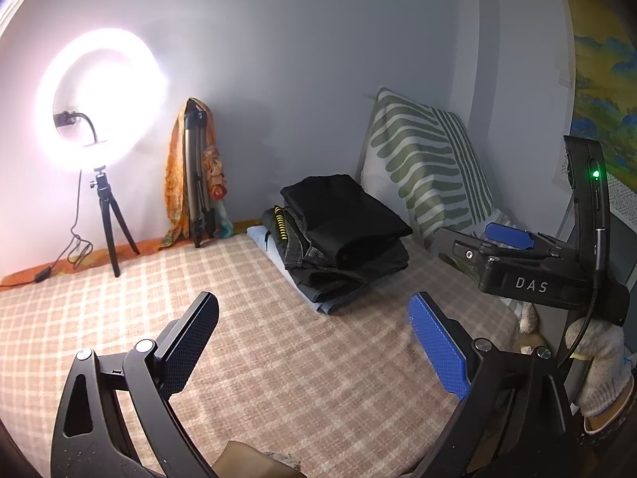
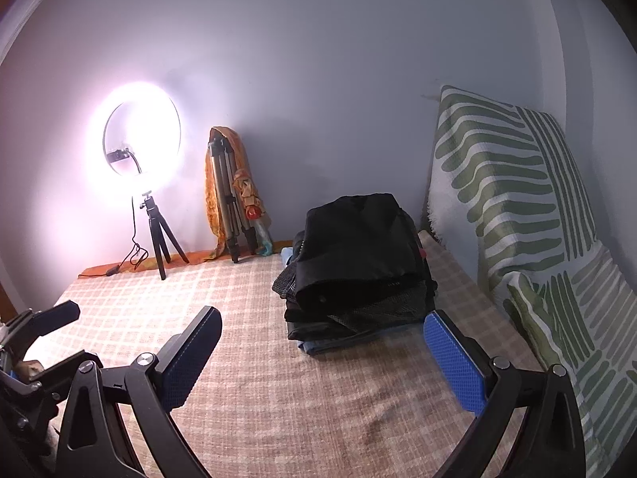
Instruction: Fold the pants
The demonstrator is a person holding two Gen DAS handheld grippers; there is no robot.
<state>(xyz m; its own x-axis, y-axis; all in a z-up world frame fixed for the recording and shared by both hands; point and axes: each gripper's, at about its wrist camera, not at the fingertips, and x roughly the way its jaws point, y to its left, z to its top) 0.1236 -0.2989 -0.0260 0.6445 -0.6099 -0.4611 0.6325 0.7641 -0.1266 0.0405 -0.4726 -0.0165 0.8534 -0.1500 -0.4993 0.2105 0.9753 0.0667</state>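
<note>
Folded black pants [image 2: 354, 247] lie on top of a stack of folded clothes [image 1: 342, 247] at the far side of the bed, near the wall and just beside a green-and-white patterned cushion [image 2: 505, 183]. The top piece sits square on the stack; lower layers, a checked garment and a pale blue one at the bottom, stick out unevenly at the near edge.

The left gripper [image 1: 314, 342] hovers over the bare checked bedspread [image 1: 278, 378] in front of the stack, jaws spread wide with nothing between them. The right gripper [image 2: 322, 358] hovers likewise, close before the stack's near corner, jaws wide apart and empty. In the left wrist view the right gripper is seen from the side, level with the stack, held in a gloved hand [image 1: 601, 370].

Judgement: this pair appears folded and stacked; no unfolded pants are visible in either view.

Risks: the right gripper's blue pad [image 2: 454, 358] sits close to the stack's lower edge; a careless sweep could drag the protruding layers and skew the pile. The stack is tall and uneven, so a further garment set off-centre may slide toward the cushion. Glare from the ring light [image 1: 99, 99] washes out the left of both views.
</note>
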